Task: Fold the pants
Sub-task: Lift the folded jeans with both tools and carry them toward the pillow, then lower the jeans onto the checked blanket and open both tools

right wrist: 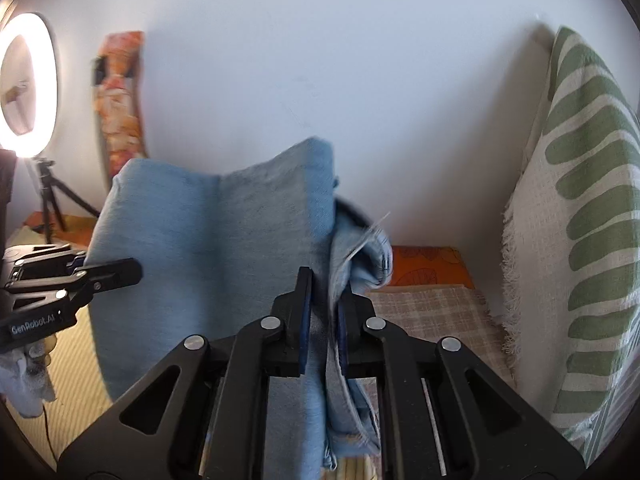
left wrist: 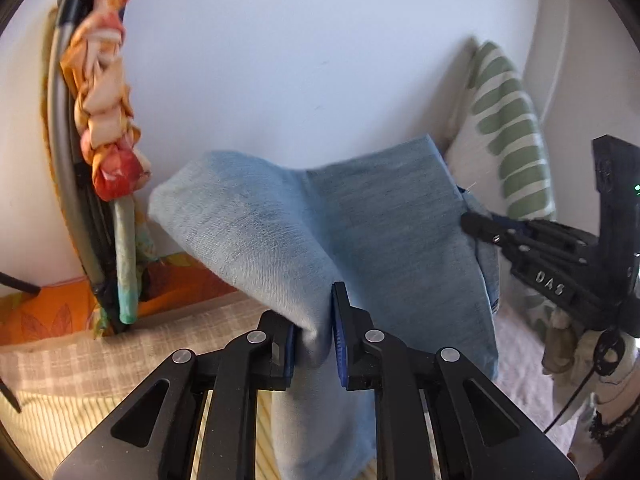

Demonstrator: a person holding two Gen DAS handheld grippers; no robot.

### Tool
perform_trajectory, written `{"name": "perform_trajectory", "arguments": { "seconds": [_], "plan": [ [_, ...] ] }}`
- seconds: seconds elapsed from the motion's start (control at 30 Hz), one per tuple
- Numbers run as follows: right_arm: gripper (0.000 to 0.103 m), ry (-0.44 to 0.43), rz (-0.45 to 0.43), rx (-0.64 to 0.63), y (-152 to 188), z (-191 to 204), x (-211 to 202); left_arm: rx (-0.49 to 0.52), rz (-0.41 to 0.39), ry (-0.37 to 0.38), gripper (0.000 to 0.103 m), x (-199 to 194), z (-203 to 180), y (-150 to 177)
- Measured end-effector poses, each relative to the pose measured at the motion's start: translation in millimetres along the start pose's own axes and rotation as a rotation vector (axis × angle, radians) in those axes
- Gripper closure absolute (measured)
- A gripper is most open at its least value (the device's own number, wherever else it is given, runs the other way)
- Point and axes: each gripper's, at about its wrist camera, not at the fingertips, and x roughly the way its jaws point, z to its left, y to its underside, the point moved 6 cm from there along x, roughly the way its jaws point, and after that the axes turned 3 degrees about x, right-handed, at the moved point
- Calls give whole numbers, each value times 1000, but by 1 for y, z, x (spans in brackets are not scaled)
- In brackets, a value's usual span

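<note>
Pants: the jeans hang in the air across the middle of both views, stretched between the two grippers, well above the bed along the bottom
Left gripper: left gripper at lower centre of the left view, fingers pinching a bunched fold of denim, which spills down below the jaws
Right gripper: right gripper at lower centre of the right view, fingers pressed on a thick edge with seams and a few loose threads showing at the right side
Shape of cloth: a crease runs down the middle of the span, so the jeans look already doubled; the lower part hangs out of sight below the frame
Step in hand, as I judge it: carrying the doubled jeans over the bed to lay them down for the next fold
Surroundings: striped pillow at the right edge, ring light upper left of the right view, a flowered cloth tied on a pole at the left
Risk, slipping: the left pinch holds only a small bunch; a quick swing could pull it free and drop that side
Risk, uneven lay: if one hand leads, the crease will skew and the layers will land out of line
Risk, snag: the loose threads and thick seam on the right could catch in the jaws at release, dragging the fold open
Risk, crowding: the pillow stands near on the right, and the hanging cloth could brush it
</note>
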Motion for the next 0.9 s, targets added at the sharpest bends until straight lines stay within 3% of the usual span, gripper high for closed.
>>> {"name": "perform_trajectory", "arguments": {
  "seconds": [0.07, 0.1, 0.33, 0.43, 0.6, 0.9],
  "plan": [
    [70, 11, -20, 24, -3, -6, 6, -19, -4, -13, 88, 3, 6, 0],
    [67, 5, -21, 32, -3, -7, 7, -24, -16, -18, 88, 2, 9, 0],
    [65, 0, -13, 26, 7, -4, -2, -23, -55, -12, 88, -22, 13, -4],
    [54, -6, -18, 38, 10, -1, -14, -24, -61, -15, 85, -30, 16, -2],
    [50, -12, -46, 42, 10, 8, -46, -1, -84, -31, 62, -55, 6, -3],
    [31, -9, -97, 27, 13, 28, -113, 28, -144, -53, 45, -117, -13, 8]
  ]
}}
